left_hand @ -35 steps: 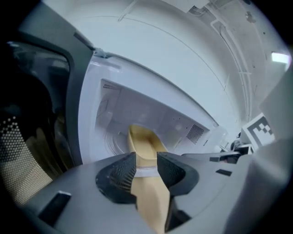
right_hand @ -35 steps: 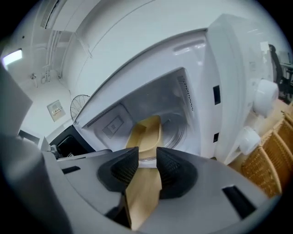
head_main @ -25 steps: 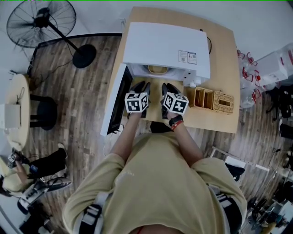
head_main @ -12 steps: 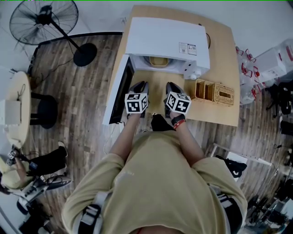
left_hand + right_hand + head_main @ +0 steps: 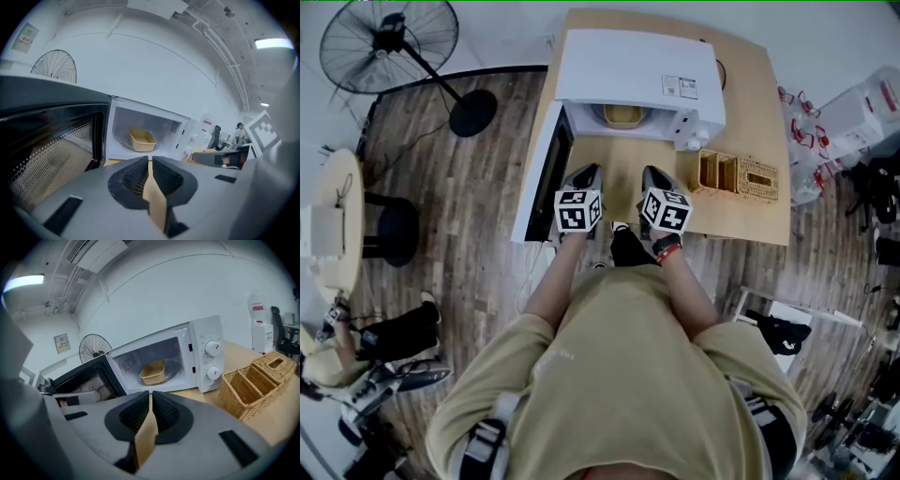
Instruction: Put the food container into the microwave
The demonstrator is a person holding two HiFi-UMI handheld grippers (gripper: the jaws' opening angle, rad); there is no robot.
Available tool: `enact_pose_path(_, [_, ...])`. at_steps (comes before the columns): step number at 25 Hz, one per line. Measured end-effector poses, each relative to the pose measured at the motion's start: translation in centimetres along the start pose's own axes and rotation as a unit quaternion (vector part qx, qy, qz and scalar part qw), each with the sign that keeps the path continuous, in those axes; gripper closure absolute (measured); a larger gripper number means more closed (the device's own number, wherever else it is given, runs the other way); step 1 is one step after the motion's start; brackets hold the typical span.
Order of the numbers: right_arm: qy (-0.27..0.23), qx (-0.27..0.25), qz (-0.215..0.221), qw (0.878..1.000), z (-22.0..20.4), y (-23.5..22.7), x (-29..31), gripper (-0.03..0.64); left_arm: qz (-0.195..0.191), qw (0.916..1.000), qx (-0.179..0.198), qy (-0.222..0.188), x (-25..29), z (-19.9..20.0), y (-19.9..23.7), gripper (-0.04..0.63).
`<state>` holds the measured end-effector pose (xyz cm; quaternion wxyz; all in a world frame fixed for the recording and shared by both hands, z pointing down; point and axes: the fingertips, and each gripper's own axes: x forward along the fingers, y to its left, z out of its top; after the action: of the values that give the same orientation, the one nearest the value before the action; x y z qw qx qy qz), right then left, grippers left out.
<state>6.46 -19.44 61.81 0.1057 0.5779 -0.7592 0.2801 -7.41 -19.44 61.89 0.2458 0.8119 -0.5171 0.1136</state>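
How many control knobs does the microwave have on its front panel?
2. Both are on the microwave's control panel, seen in the right gripper view: the upper knob, and the lower knob directly below it. None seems hidden.

The small, shallow, pale-yellow rectangular plastic food container (image 5: pixel 622 114) sits upright and open-topped inside the cavity of the white box-shaped microwave oven (image 5: pixel 637 75), roughly at the middle of the round glass turntable (image 5: pixel 169 373), with its long side running back into the oven. The microwave stands on the light wooden table (image 5: pixel 759 112) toward the far-left corner, its back near the far edge. Its dark-windowed door (image 5: pixel 546 178) is swung fully open along the table's left edge, and two round white dials (image 5: pixel 212 348) sit one above the other on the panel right of the cavity.
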Motion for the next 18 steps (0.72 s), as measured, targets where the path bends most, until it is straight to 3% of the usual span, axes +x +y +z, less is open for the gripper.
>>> enact_pose_path(10, [0.002, 0.000, 0.002, 1.000, -1.4, 0.7, -1.7, 0.580, 0.000, 0.9999, -0.009, 0.005, -1.8, -1.2, -0.2, 0.575])
enact_pose_path(18, [0.012, -0.001, -0.003, 1.000, -2.5, 0.4, -2.0, 0.580, -0.020, 0.9990, -0.038, 0.004, -1.8, -2.1, -1.1, 0.575])
